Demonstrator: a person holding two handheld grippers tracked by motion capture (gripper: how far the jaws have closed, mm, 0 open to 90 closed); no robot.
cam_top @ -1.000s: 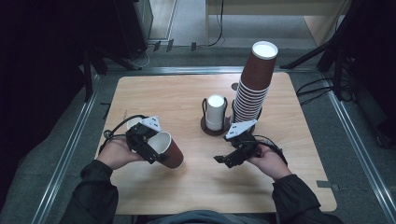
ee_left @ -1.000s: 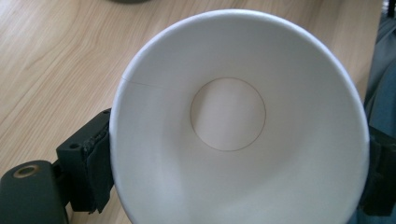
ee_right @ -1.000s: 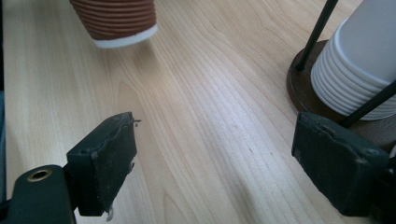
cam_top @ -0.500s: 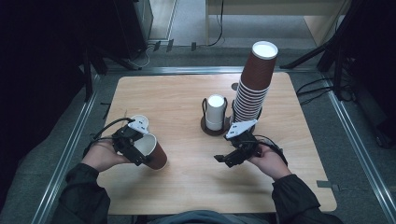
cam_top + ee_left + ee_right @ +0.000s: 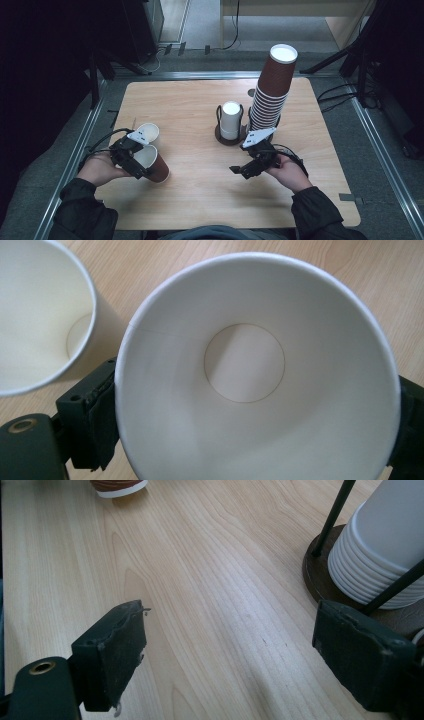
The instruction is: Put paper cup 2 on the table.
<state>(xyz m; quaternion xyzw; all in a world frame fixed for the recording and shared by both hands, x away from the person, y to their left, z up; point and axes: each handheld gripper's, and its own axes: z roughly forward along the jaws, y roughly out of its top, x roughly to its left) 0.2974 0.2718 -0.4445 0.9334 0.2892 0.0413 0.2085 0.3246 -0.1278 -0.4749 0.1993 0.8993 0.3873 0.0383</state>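
left gripper (image 5: 134,161) clamps brown cup (image 5: 152,164) sideways, mouth beside set-down cup (image 5: 143,133) (lining up a row?) | right gripper (image 5: 248,169) wide, empty, waiting near stack (image 5: 270,90)

Light wooden table (image 5: 200,100), grey floor (image 5: 210,20), dark surroundings, trailing cables (image 5: 345,92)

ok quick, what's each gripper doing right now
left gripper: closed on a brown paper cup, jaws at its sides.
right gripper: open, nothing between the jaws.
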